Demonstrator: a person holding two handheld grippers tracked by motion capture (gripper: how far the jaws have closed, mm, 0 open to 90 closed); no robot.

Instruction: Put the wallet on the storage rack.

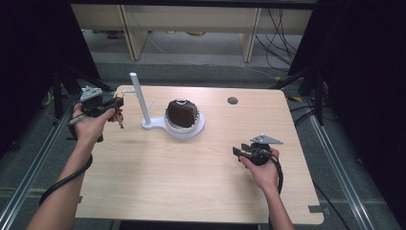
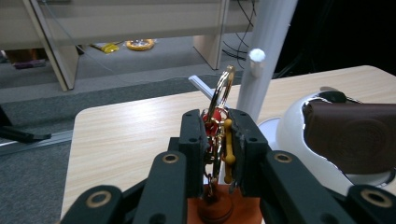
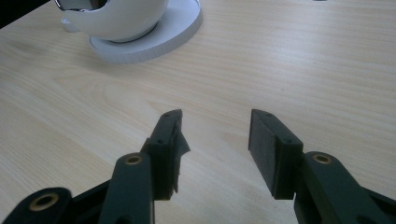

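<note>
Black left gripper [image 2: 217, 140] jaws clamped on gold-ringed keychain with red charms [image 2: 219, 116], nine o'clock of white pegged stand [image 1: 143, 103]; right gripper [image 3: 215, 140] jaws apart over light wooden table [image 1: 191, 177].

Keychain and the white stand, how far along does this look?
Done: the brown pouch already sits in the stand's white bowl. In hand: the left gripper clamps the keychain close beside the white post, its gold ring not yet on a peg. The right gripper waits open above the table.
</note>
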